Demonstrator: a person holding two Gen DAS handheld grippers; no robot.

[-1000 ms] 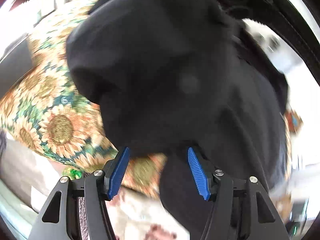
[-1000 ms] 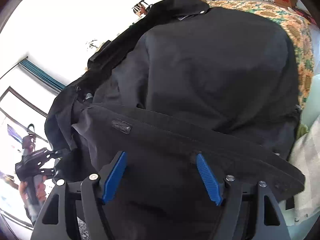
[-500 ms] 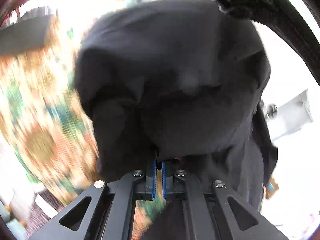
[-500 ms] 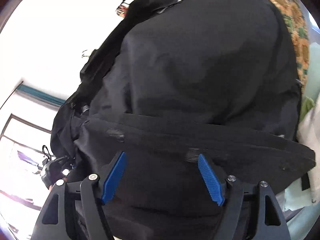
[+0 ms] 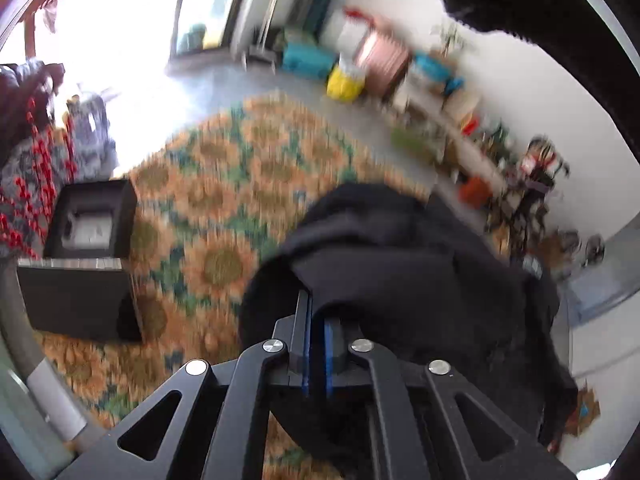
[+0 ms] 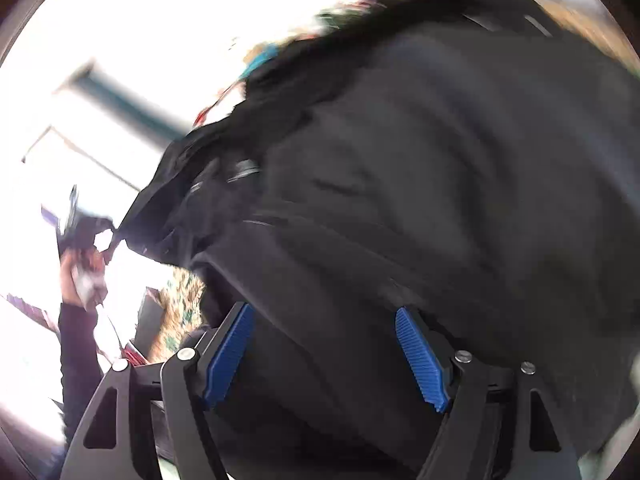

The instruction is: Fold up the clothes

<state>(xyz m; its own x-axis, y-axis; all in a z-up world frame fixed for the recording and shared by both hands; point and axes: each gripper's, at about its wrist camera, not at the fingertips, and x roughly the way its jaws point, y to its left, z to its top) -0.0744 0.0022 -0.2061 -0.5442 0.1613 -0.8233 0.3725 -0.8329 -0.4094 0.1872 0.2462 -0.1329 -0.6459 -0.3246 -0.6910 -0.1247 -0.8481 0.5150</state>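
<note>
A black garment (image 5: 408, 264) hangs from my left gripper (image 5: 316, 320), whose blue pads are shut on a fold of the cloth, lifted above the sunflower-patterned cover (image 5: 224, 208). In the right wrist view the same black garment (image 6: 440, 168) fills most of the frame, blurred by motion. My right gripper (image 6: 324, 348) stands open, its blue pads (image 6: 230, 346) wide apart with the dark cloth lying between and beyond them. At the left of that view a person's hand (image 6: 80, 268) holds the other gripper, small against bright light.
A black open box (image 5: 84, 256) stands on the sunflower cover at the left. Red-and-grey patterned cloth (image 5: 28, 176) lies at the far left. Coloured boxes and clutter (image 5: 360, 68) line the far white wall. A bright window glares behind.
My left gripper went from open to shut on the black garment and has lifted it, swinging the view toward the room. The right gripper stayed open while the garment shifted in front of it.
</note>
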